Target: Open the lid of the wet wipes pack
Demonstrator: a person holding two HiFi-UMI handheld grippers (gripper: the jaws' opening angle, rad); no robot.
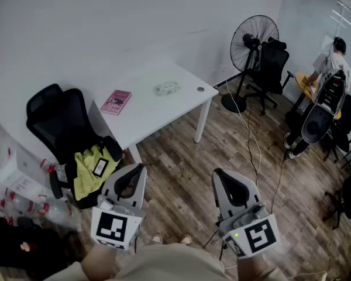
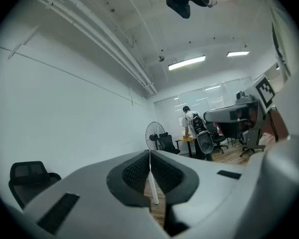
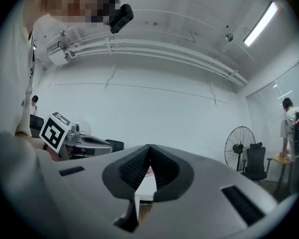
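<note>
Both our jaws sit clenched, empty: left gripper (image 1: 141, 168), right gripper (image 1: 217, 172); the wet wipes pack (image 1: 167, 88) lies at twelve o'clock on the worktop (image 1: 158, 109), well apart; probably light, soft, so we'd pinch the lid at its lip.

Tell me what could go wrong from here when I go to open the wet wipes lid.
1. The wet wipes pack lies loose on the white table, so pulling its lid may just drag it unless one gripper pins it.
2. The left gripper and right gripper are both shut and well away from it; they would need opening first.
3. A cable trails across the floor nearby, a possible trip.
</note>
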